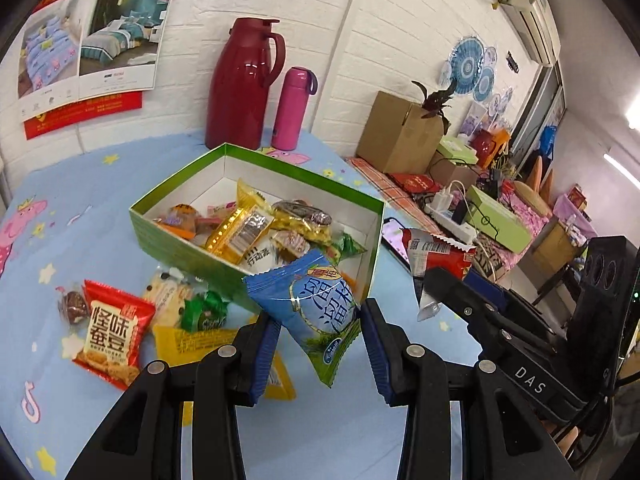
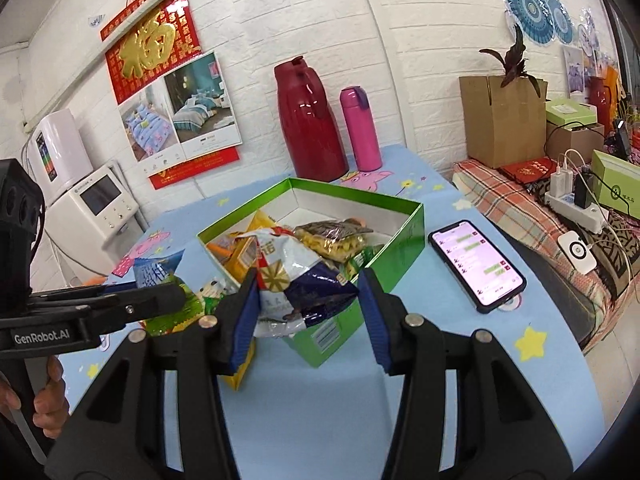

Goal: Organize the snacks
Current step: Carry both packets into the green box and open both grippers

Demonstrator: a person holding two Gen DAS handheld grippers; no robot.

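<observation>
The left gripper [image 1: 318, 336] pinches a blue-and-green snack packet [image 1: 316, 312] between its pads, long axis slanting up toward the green box [image 1: 256, 220], poised just above its near rim, probably for dropping in. The right gripper [image 2: 308, 308] clamps a crumpled red, white and navy packet [image 2: 298, 280] over the box's near corner; more snacks [image 1: 116, 332] lie on the blue tablecloth [image 1: 80, 184] beside it.

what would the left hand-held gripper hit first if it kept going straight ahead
The left hand-held gripper already has the blue snack packet between its fingers; pushed on, that packet would probably meet the green box at its near rim, though depth is unclear.
</observation>
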